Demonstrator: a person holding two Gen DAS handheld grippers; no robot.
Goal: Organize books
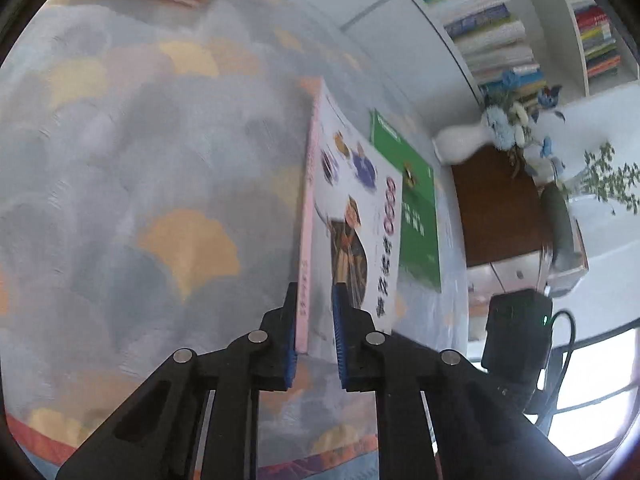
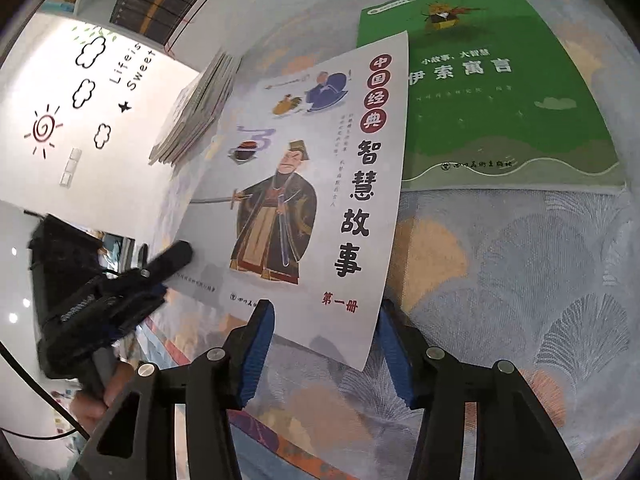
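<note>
My left gripper (image 1: 314, 328) pinches the near spine edge of the thin white illustrated paperback (image 2: 312, 184), lifted above the patterned cloth (image 2: 520, 280). My right gripper (image 2: 326, 344) stands spread around its near corner, not pressing. Light and floppy, I judge; best held near the spine.

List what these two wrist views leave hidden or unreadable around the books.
- Left wrist view: the white book's title is blurred and foreshortened.
- Left wrist view: the green book is partly hidden behind the white book.
- Right wrist view: the book stack's covers are unseen, edge-on.
</note>
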